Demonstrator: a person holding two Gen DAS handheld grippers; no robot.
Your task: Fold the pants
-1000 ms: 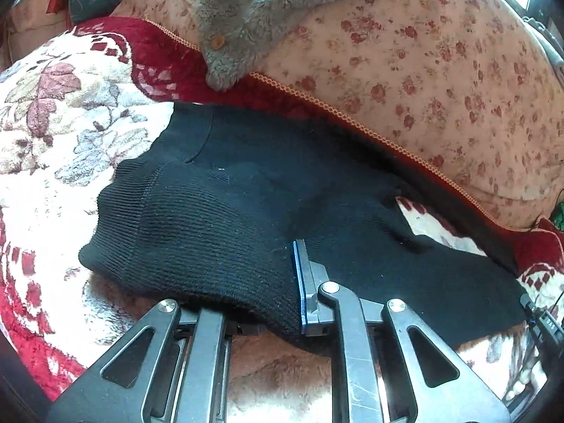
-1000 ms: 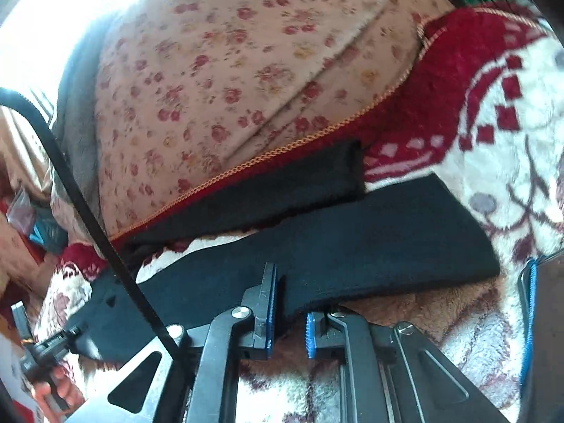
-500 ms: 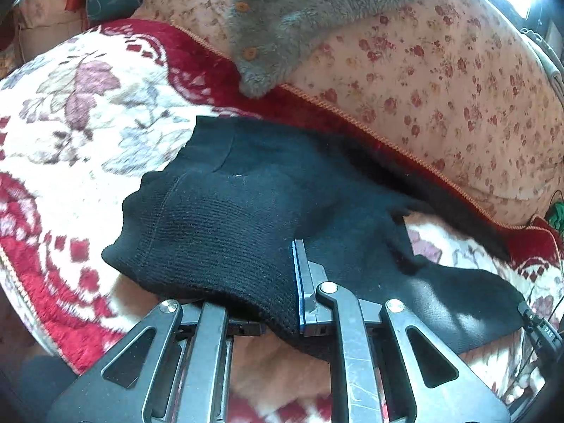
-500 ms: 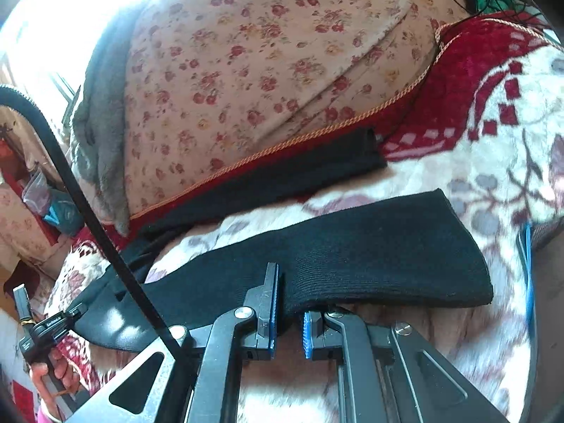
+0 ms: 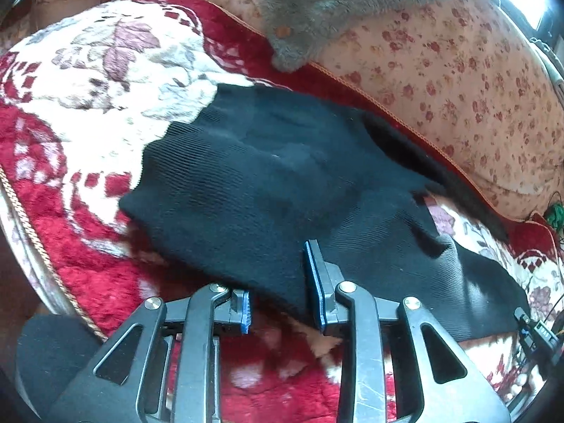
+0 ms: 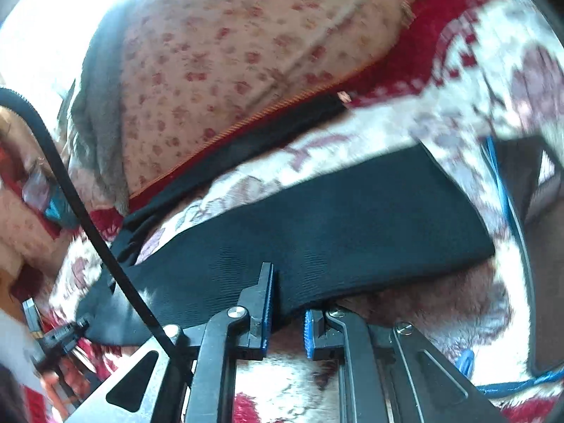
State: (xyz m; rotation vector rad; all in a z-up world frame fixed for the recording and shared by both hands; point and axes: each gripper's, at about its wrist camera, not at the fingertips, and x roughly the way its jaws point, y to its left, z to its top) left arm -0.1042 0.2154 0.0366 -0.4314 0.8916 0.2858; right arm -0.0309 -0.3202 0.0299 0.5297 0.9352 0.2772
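Note:
Black knit pants lie across a red and white floral blanket. In the left wrist view my left gripper is open at the near edge of the waist end; the cloth lies against its right pad and the left pad is bare. In the right wrist view my right gripper is open at the near edge of the front pant leg, with the hem edge drooping between the pads. The other leg lies along the back by the cushion.
A floral cushion backs the blanket, with a grey fleece garment draped over it. The blanket's corded edge drops off at the left. A black cable crosses the right wrist view. A blue cord lies at the right.
Both grippers have opened and let go of the pants. Both have drawn back and up a little; the pants now lie flat on the blanket.

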